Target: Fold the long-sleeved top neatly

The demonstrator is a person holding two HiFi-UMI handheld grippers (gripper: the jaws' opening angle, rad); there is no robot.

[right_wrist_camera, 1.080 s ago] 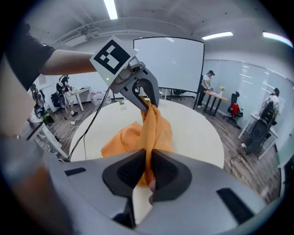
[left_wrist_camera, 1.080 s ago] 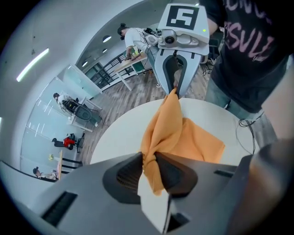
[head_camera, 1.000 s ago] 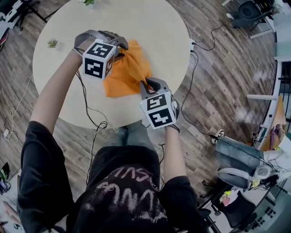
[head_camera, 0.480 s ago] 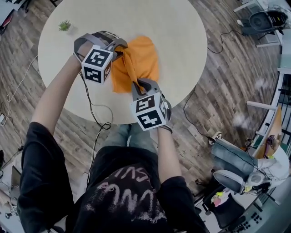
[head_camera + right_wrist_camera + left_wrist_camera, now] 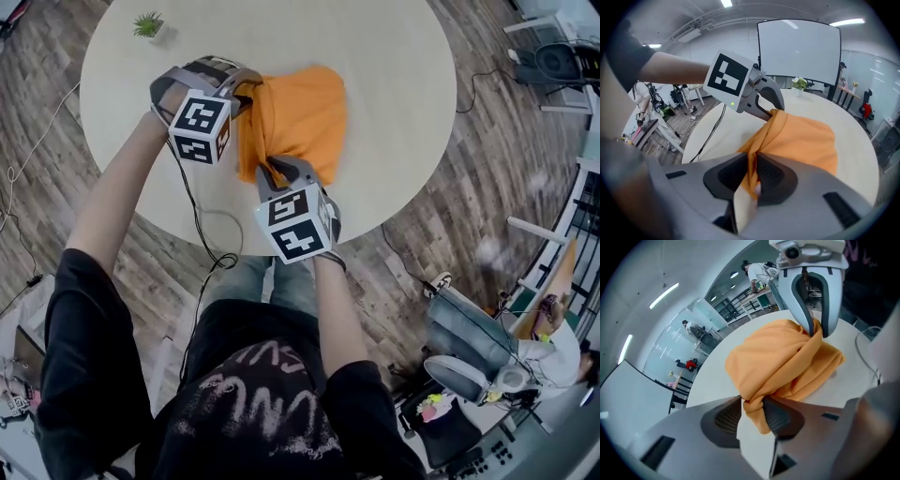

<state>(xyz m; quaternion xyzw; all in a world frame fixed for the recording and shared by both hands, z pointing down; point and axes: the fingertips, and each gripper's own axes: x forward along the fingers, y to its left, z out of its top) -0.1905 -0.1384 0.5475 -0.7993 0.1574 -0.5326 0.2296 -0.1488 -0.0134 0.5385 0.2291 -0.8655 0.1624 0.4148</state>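
The orange long-sleeved top [image 5: 305, 112] lies bunched on the round pale table [image 5: 403, 66], its near edge lifted between both grippers. My left gripper [image 5: 249, 94] pinches a gathered fold at the top's left corner; in the left gripper view the cloth [image 5: 783, 357] is squeezed between the pads of this gripper [image 5: 753, 405]. My right gripper [image 5: 273, 170] holds the near corner, where cloth [image 5: 806, 140] hangs through its narrow gap [image 5: 752, 169]. The jaws of both grippers have just been opening, with cloth still between them. Each gripper shows in the other's view, the right [image 5: 813, 329] and the left [image 5: 769, 111].
A small potted plant [image 5: 148, 24] stands at the table's far left edge. A black cable [image 5: 217, 223] loops over the near edge by the person's legs. Chairs and equipment [image 5: 469, 347] stand on the wooden floor at the right.
Both grippers have come down toward the table with the top. The cloth, hanging crumpled before, now rests broader and flatter on the table.
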